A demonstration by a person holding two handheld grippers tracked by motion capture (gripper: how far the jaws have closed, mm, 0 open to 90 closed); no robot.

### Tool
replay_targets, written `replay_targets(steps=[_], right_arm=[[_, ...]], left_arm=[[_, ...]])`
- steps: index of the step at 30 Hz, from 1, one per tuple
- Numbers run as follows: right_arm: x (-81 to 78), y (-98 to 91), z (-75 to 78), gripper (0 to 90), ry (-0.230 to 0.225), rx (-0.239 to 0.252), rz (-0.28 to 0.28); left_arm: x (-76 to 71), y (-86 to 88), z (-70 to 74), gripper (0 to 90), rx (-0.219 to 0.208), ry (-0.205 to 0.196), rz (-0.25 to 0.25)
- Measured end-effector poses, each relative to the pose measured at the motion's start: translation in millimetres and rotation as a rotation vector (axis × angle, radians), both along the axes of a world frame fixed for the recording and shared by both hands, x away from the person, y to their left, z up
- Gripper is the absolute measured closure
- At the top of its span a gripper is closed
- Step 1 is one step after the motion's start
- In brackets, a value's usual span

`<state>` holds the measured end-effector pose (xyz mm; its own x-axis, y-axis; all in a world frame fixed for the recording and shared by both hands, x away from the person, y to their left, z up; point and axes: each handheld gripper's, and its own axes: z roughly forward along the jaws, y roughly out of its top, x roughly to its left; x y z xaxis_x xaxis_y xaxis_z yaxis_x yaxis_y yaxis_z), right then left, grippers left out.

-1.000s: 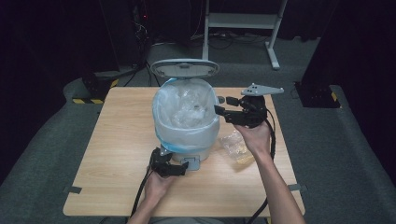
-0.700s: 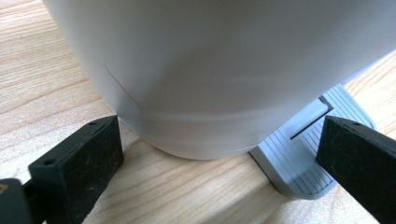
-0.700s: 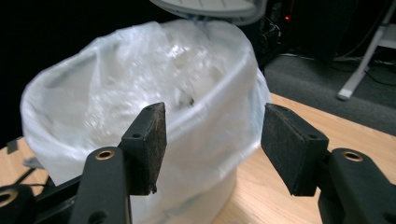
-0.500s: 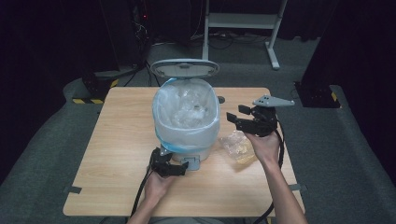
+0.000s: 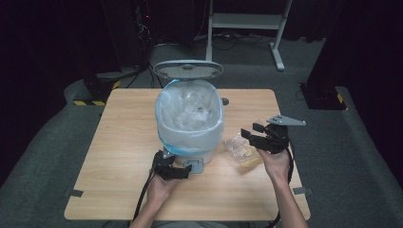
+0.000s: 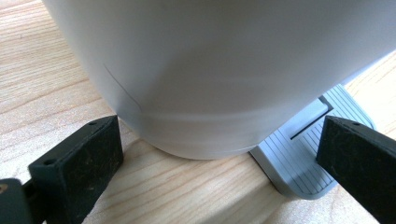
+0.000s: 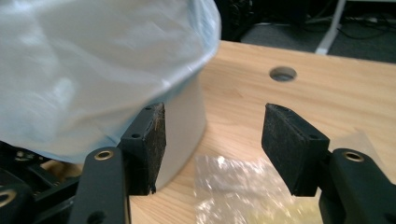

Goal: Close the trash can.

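Centrally on the pale wooden worktop point(image 5: 119, 161) stands a lined bin point(image 5: 190, 123); both claws, left point(image 5: 173, 170) and right point(image 5: 252, 134), gape beside it, dark room behind, seemingly carpeted.

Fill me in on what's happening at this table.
A person is working at a white pedal bin lined with a pale blue plastic bag, its grey lid raised. The left gripper sits open at the bin's grey foot pedal. The right gripper, fingers open and empty, hovers above a crumpled clear plastic wrapper lying on the wooden table beside the bin.
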<state>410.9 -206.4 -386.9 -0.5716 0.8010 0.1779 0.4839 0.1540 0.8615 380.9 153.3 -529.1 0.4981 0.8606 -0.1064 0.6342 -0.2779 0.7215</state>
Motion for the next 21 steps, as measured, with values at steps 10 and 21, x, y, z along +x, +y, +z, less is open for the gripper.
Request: replay_targets(steps=[10,21], right_arm=[[-10.3,-16.4,-32.2,39.0,0.041,-0.060,-0.096],[-14.2,-33.2,-67.7,34.7,0.085,-0.052,-0.246]], left_arm=[[0.0,0.0,0.1,0.5,0.002,-0.002,0.001],[0.0,0.1,0.1,0.4,0.001,-0.002,0.001]])
